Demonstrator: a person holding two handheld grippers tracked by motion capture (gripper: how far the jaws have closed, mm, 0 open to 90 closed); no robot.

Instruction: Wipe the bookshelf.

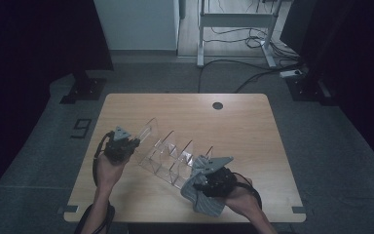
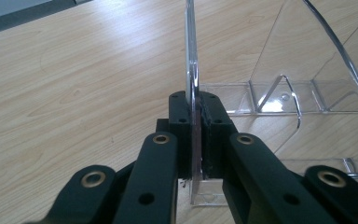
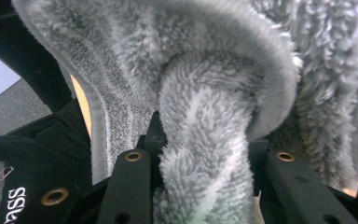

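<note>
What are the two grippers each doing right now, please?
Left gripper: closed on an upright panel of the clear acrylic rack.
Right gripper: closed on a bunched fold of the grey fleecy cloth.

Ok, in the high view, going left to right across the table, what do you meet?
Left gripper clamped on the end panel of the clear acrylic rack → the rack's dividers → grey fluffy cloth → right gripper holding that cloth.

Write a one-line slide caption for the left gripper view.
Left gripper shut on the upright end panel of a clear acrylic rack.
</note>
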